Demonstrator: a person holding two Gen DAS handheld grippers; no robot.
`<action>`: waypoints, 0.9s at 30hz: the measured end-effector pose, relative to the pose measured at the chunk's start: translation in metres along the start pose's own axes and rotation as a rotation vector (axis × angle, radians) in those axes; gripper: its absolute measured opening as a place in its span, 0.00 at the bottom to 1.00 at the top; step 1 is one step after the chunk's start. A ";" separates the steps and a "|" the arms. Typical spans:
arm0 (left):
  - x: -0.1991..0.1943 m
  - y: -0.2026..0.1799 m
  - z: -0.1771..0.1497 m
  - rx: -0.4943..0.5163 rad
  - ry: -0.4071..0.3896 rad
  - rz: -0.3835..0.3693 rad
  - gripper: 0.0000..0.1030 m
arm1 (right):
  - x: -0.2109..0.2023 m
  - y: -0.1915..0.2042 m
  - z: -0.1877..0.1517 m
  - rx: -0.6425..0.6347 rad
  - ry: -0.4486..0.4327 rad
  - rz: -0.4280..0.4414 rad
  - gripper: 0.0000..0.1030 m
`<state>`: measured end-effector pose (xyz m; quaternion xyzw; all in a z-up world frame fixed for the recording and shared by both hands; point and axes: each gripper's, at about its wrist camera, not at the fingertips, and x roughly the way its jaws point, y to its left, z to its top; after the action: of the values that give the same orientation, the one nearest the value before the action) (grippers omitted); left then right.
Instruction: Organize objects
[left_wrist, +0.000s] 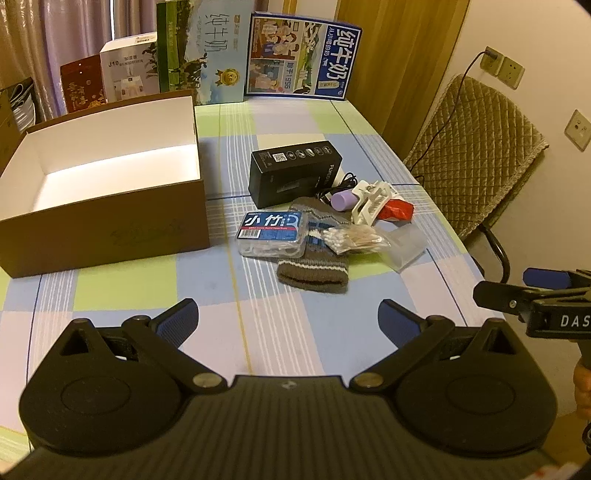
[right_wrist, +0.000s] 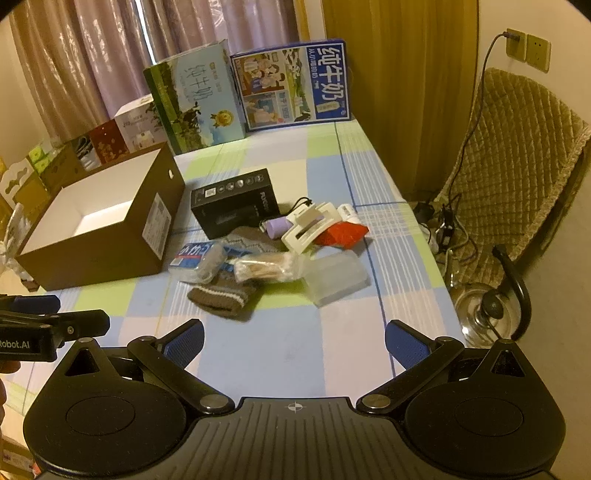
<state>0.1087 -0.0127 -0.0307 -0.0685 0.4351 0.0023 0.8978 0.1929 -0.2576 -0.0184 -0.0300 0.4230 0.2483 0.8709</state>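
An open brown cardboard box (left_wrist: 110, 229) (right_wrist: 122, 236) with a white, empty inside stands on the left of the table. Right of it lies a pile: a black carton (left_wrist: 293, 171) (right_wrist: 236, 203), a clear floss-pick case (left_wrist: 273, 234) (right_wrist: 197, 260), a brown striped knit sock (left_wrist: 314, 269) (right_wrist: 221, 297), a bag of cotton swabs (left_wrist: 354, 238) (right_wrist: 266, 269), a purple cylinder (left_wrist: 343, 201) (right_wrist: 277, 227), a white hair claw (left_wrist: 371, 203) (right_wrist: 310, 229), a red packet (left_wrist: 397, 212) (right_wrist: 341, 234) and a clear plastic case (left_wrist: 406, 243) (right_wrist: 336, 277). My left gripper (left_wrist: 288, 321) and right gripper (right_wrist: 293, 339) hover open and empty over the near table.
Milk cartons (left_wrist: 299, 55) (right_wrist: 291, 85) and smaller boxes (left_wrist: 127, 70) line the table's far edge before a curtain. A padded chair (left_wrist: 476, 147) (right_wrist: 517, 166), wall sockets with cables and a metal kettle (right_wrist: 487, 317) stand to the right. A checked cloth (left_wrist: 277, 129) covers the table.
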 end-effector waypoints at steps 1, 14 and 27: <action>0.003 -0.001 0.002 0.004 0.000 0.001 0.99 | 0.003 -0.002 0.001 0.002 0.001 -0.001 0.98; 0.048 -0.002 0.025 0.009 0.019 0.046 0.99 | 0.055 -0.041 0.017 -0.045 0.006 0.003 0.98; 0.095 0.002 0.034 -0.009 0.055 0.090 0.99 | 0.123 -0.059 0.019 -0.169 0.048 0.056 0.82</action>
<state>0.1938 -0.0118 -0.0843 -0.0531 0.4623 0.0426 0.8841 0.2977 -0.2538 -0.1077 -0.0976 0.4220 0.3067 0.8476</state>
